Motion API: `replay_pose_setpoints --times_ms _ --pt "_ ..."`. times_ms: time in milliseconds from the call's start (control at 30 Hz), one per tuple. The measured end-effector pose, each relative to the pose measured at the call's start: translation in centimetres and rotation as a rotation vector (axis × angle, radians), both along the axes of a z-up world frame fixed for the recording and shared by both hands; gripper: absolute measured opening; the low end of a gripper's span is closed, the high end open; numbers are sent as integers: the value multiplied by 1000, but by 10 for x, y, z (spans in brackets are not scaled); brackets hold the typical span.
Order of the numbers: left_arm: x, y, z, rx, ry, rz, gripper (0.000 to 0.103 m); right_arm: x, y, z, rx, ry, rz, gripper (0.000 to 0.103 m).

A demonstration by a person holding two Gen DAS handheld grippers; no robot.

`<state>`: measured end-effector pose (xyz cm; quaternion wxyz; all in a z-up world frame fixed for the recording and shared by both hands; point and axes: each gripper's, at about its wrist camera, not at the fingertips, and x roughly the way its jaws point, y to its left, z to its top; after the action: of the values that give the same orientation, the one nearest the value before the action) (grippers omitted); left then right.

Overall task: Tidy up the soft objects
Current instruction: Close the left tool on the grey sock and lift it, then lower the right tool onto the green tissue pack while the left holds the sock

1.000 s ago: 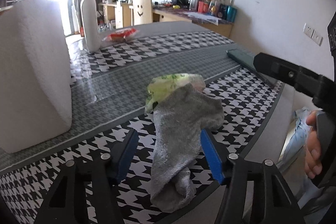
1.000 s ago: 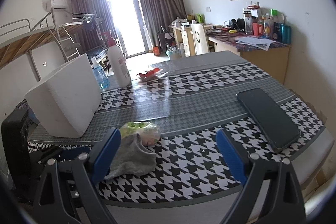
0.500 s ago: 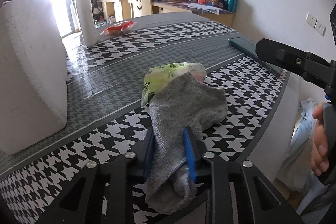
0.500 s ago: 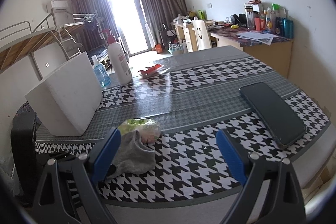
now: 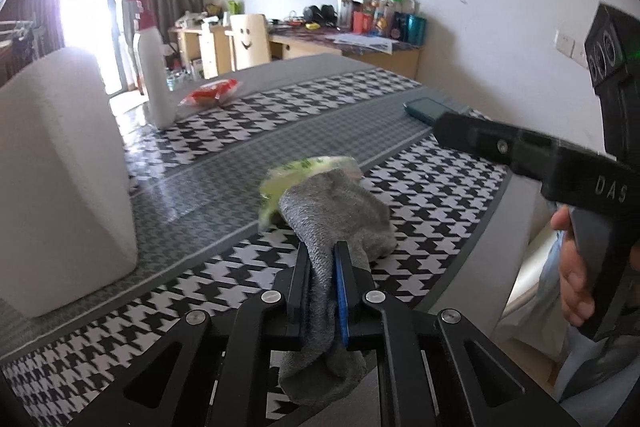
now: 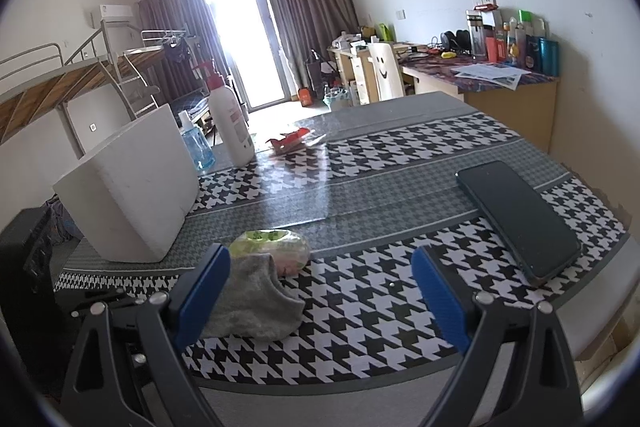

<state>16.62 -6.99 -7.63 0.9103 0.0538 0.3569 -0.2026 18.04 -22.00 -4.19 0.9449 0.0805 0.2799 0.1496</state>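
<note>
A grey sock (image 5: 340, 223) lies near the table's front edge, partly over a green and clear plastic packet (image 5: 304, 171). My left gripper (image 5: 322, 259) is shut on the sock's middle, and the sock's toe hangs below the fingers. In the right wrist view the sock (image 6: 252, 299) and the packet (image 6: 272, 247) sit at the lower left. My right gripper (image 6: 320, 287) is open and empty, held above the table's front edge to the right of the sock.
A white foam box (image 6: 132, 187) stands at the left. A white pump bottle (image 6: 230, 123), a blue bottle (image 6: 196, 147) and a red wrapper (image 6: 290, 141) sit further back. A dark phone (image 6: 516, 219) lies at the right on the houndstooth table (image 6: 400, 155).
My left gripper went from open around the sock to shut on it, and the sock is bunched and slightly raised. The right gripper barely moved.
</note>
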Motion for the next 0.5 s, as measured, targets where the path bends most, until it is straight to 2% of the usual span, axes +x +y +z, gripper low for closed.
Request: replay_pose_setpoints --times_ms 267,500 --pt "-7 20 13 -20 -32 52 11 3 14 -1 -5 7 33 94" --pt "-14 40 29 -32 -85 108 11 12 26 -7 7 48 66 94"
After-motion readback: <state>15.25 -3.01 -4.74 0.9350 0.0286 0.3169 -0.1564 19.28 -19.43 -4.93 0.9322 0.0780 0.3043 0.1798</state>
